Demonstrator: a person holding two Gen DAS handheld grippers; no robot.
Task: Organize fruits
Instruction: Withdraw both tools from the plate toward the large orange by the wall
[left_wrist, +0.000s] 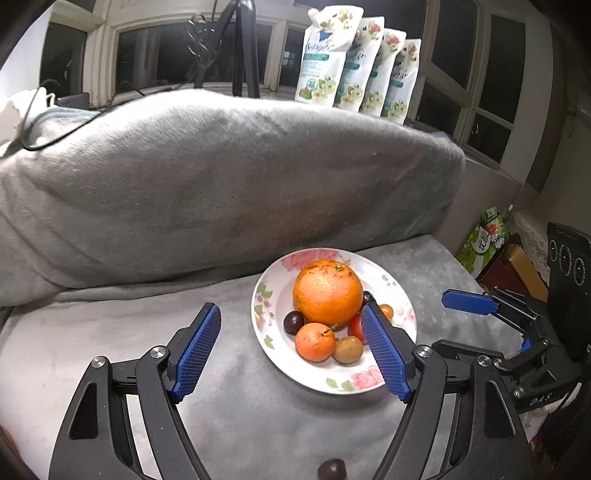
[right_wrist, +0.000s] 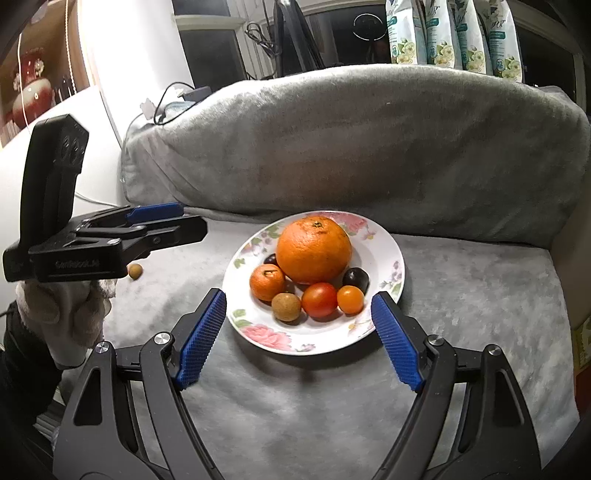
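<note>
— Most fruit sits on the floral plate: big orange, tangerine, tomatoes, grapes.
— Left over?
— One longan and a dark grape on the grey blanket.
— Grippers?
— Left gripper and right gripper both spread, empty.

Each gripper is built of matte black struts that fork into two arms, pinned with round silver screws. The left gripper carries blue fingers with a fine gridded texture; the right gripper matches it. At the left of the right wrist view, faint lettering marks the black body, and a white knit glove meets a dark sleeve.
</note>
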